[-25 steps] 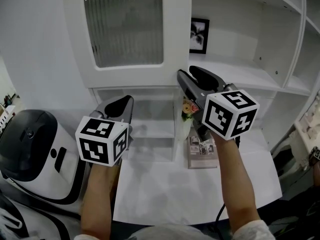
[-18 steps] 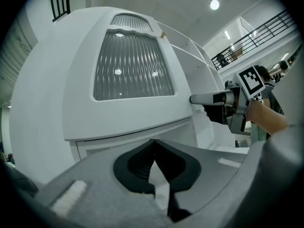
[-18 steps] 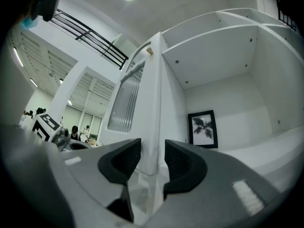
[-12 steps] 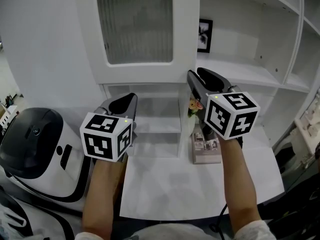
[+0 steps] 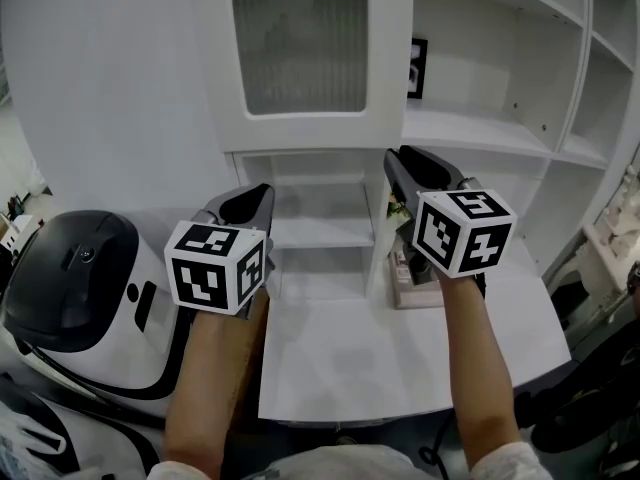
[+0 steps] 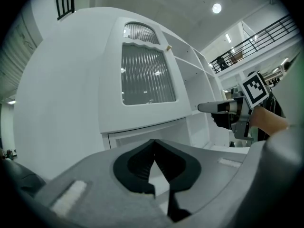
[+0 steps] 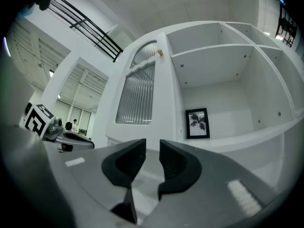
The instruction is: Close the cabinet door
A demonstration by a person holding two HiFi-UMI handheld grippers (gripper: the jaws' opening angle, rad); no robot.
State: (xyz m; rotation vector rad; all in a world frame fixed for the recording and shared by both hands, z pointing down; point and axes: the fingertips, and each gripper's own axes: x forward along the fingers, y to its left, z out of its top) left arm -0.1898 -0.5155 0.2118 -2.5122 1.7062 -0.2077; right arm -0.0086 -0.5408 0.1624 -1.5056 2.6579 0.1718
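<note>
Cabinet (image 5: 500,128) of white shelves fills the back. Its ribbed-glass door (image 5: 305,58) stands at the left, ahead of and above both grippers, and neither touches it. White table (image 5: 400,358) lies below. Left gripper (image 5: 245,203) has its fingers pressed together on nothing. Right gripper (image 5: 410,163) has just been closing; a narrow gap remains, empty. Framed picture (image 5: 416,66) peeks past the door's edge.
</note>
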